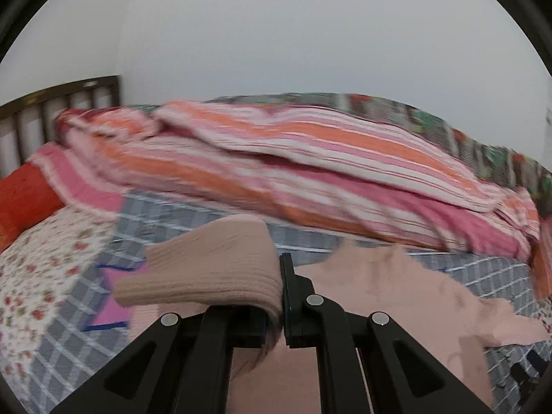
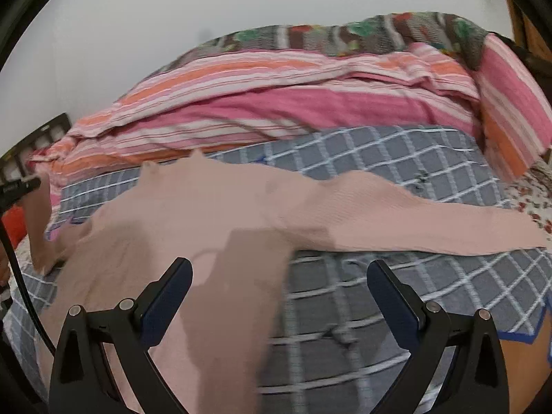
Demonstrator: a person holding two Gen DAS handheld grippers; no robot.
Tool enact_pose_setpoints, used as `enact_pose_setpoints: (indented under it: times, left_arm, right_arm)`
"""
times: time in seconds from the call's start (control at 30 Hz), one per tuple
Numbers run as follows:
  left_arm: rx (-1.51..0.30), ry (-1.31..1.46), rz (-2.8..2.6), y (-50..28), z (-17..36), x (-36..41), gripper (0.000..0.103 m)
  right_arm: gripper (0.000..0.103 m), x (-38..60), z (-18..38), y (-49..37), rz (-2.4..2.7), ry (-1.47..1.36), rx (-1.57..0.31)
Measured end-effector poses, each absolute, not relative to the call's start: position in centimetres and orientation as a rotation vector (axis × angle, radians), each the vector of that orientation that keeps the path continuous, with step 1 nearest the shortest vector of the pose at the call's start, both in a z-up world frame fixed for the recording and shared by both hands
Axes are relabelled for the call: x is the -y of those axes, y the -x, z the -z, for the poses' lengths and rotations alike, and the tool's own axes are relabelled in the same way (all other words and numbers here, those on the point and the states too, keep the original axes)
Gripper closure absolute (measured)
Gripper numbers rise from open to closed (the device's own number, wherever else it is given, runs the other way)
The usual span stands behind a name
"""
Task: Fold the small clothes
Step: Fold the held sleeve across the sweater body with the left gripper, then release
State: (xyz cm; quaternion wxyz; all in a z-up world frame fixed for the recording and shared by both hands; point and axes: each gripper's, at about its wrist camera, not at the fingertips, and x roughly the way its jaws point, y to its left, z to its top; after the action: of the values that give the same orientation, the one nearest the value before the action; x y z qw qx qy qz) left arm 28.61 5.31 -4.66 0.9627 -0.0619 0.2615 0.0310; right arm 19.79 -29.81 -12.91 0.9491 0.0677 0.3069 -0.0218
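Fabric of a pale pink ribbed garment is spread across a grey checked blanket on a bed, with one long sleeve laid out flat toward the right. In the left wrist view, the left gripper is seen clamped on a ribbed end of the garment, which is lifted clear of the bed and folded over the left finger, its jaws drawn together on the cloth. In the right wrist view, the right gripper is held with its jaws wide apart just above the near part of the garment and the blanket, and nothing is pinched between them. At the far left of that view, the tip of the other gripper is seen with a strip of the pink cloth hanging from it. A pink and orange striped quilt is bunched along the far side of the bed, against a plain pale wall. A floral sheet is visible at the near left, beside a dark slatted headboard.
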Motion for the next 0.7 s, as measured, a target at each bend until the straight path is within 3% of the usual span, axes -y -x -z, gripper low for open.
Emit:
enact_pose_setpoints:
  times: [0.23,0.53,0.6,0.67,0.7]
  left_arm:
    - [-0.563,0.064,0.078,-30.2,6.2,5.4,0.096]
    - [-0.644,0.091,0.225,-30.6,9.0,12.3,0.096]
    - [-0.664,0.102,0.246,-30.5,9.4,12.6,0.091]
    - [-0.680,0.080,0.210,-30.1,9.7,12.5,0.067]
    - [-0.674,0.078,0.189,-29.7,9.7,12.0,0.061]
  right_arm:
    - [0.003,33.9,13.3,-19.1,0.077,-0.179,-0.606]
    - [0.003,36.7,13.0,-18.9,0.115,-0.216,-0.588]
    - [0.003,36.9,12.9,-18.8,0.119,-0.210,-0.585]
    - [0.003,36.8,12.8,-18.8,0.113,-0.208,-0.581]
    - [0.003,36.6,12.7,-18.8,0.108,-0.206,-0.578]
